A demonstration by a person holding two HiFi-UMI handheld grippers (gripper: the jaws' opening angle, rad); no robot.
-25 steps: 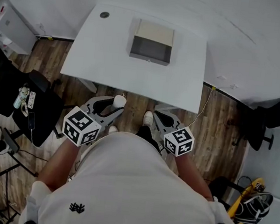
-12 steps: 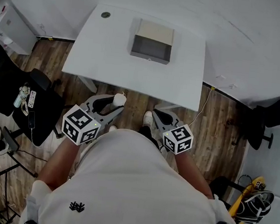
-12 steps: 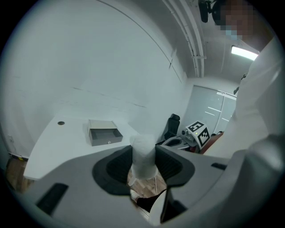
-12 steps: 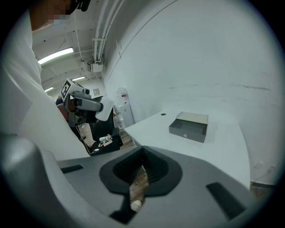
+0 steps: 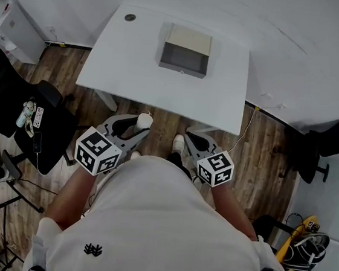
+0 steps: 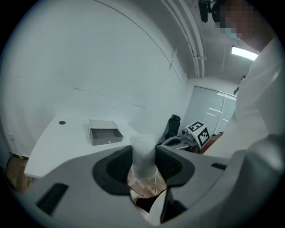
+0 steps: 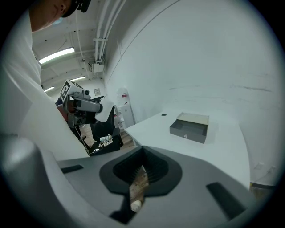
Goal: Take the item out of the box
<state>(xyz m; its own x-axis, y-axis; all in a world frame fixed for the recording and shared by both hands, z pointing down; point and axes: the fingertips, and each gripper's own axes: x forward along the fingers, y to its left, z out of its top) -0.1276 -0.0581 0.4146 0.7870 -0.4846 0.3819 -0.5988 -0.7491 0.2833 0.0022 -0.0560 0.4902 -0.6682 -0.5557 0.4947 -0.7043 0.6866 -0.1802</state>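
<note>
- At twelve o'clock from the person, on the white counter, the box is seen with its open side turned toward six o'clock. Its dark inside appears bare, though the far corners cannot be made out.
- Well apart from the counter, over the wooden floor, both grippers are held close to the person's body.
- A white, rounded item is pinched between the pads of the left gripper. It stands upright in the jaws and rises above them.
- The right gripper, at about three o'clock of the left one, is pressed nearly together. Only a thin slit is left between its pads, through which the floor shows, and nothing is carried in it.
- The removal itself is judged done: the item is out of the box and clear of the counter, and the box is untouched by either gripper.
- Little is judged to be left. At most the item may have to be set down somewhere, which the task sentence does not ask for.
- An office chair with small things on its seat stands at nine o'clock and plays no part.
</note>
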